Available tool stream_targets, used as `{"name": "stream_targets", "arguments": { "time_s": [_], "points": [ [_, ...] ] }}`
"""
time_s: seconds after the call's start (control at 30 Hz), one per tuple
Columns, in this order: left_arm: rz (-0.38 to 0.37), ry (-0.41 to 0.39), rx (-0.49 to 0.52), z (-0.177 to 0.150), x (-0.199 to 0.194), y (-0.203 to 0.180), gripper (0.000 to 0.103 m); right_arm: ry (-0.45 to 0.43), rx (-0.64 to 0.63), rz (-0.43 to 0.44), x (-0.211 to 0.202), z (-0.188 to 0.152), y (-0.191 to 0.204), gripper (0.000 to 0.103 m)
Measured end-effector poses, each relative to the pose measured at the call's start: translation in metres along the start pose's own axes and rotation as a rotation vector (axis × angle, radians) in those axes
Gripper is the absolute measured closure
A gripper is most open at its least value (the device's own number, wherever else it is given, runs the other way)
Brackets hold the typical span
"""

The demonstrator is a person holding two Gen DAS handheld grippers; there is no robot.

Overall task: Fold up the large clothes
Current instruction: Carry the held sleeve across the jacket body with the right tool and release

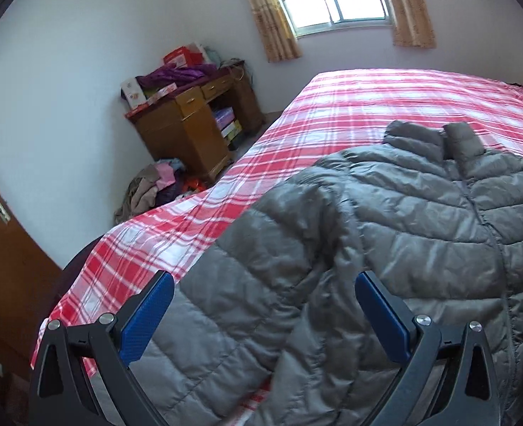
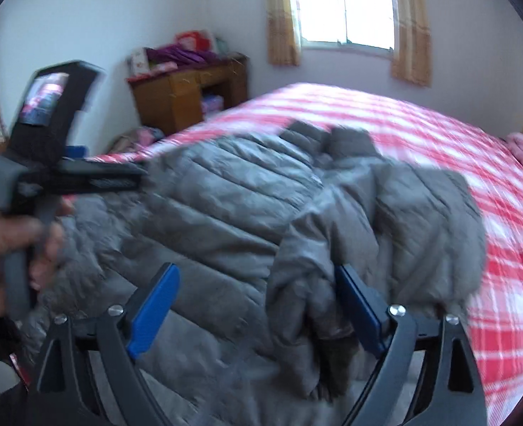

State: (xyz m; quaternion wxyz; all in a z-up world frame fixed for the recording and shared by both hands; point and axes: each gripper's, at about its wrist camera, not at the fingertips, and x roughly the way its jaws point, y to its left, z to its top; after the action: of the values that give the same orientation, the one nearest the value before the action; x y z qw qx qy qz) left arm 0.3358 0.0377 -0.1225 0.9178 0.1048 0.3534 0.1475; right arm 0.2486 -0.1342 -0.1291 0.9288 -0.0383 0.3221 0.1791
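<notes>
Right gripper [image 2: 258, 305]: jaws spread wide, blue pads clear of the cloth on both sides. Between them lies a sleeve [image 2: 304, 284] of the grey quilted jacket [image 2: 208, 206], folded inward over the jacket's body; the right pad stands just beside the sleeve's edge, but no pad presses on it, so nothing is held. The right wrist view is blurred, and finer contact cannot be told.

Left gripper [image 1: 265, 312]: jaws likewise wide, with the jacket's other sleeve [image 1: 261, 248] lying beneath and ahead of them, unclasped. In the right wrist view the left gripper appears to the left, carried by a hand [image 2: 9, 248] beside the jacket's edge.

The jacket lies face up, zip closed, collar [image 1: 435, 142] pointing away from both grippers, on the red plaid bedspread [image 1: 368, 99]. Beyond the bed, to the left, stand a wooden desk [image 1: 190, 127] and a pile of clothes [image 1: 155, 188] on the floor.

Step in hand, as judged: sleeves laid inward, grip released. The next move probably calls for both grippers to take the near hem and carry it toward the collar, keeping the slippery padded layers aligned.
</notes>
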Motion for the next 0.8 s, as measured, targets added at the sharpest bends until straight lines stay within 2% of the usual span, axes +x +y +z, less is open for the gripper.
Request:
{"name": "stream_targets", "arguments": {
  "time_s": [0.07, 0.2, 0.33, 0.43, 0.57, 0.7, 0.8],
  "points": [
    [0.016, -0.004, -0.002, -0.003, 0.0, 0.01, 0.001, -0.028, -0.02, -0.067, -0.001, 0.003, 0.01, 0.012],
    [0.043, 0.016, -0.015, -0.008, 0.009, 0.026, 0.001, 0.003, -0.095, -0.002, 0.007, -0.008, 0.03, 0.012],
    [0.001, 0.04, -0.025, -0.014, 0.01, 0.023, 0.001, 0.038, -0.095, 0.004, 0.015, -0.019, 0.035, 0.013],
    [-0.097, 0.026, 0.012, -0.013, -0.003, -0.004, 0.001, 0.016, -0.059, -0.046, 0.003, -0.026, 0.018, 0.013],
    [-0.262, 0.029, 0.075, -0.009, -0.019, -0.055, 0.001, 0.034, 0.073, -0.168, -0.006, -0.032, -0.038, 0.018],
    [-0.383, 0.064, 0.117, -0.009, -0.027, -0.106, 0.001, 0.031, 0.179, -0.292, -0.02, -0.042, -0.088, 0.018],
    [-0.434, 0.128, 0.133, -0.016, -0.017, -0.133, 0.001, 0.039, 0.237, -0.364, -0.026, -0.056, -0.114, 0.018]
  ]
}}
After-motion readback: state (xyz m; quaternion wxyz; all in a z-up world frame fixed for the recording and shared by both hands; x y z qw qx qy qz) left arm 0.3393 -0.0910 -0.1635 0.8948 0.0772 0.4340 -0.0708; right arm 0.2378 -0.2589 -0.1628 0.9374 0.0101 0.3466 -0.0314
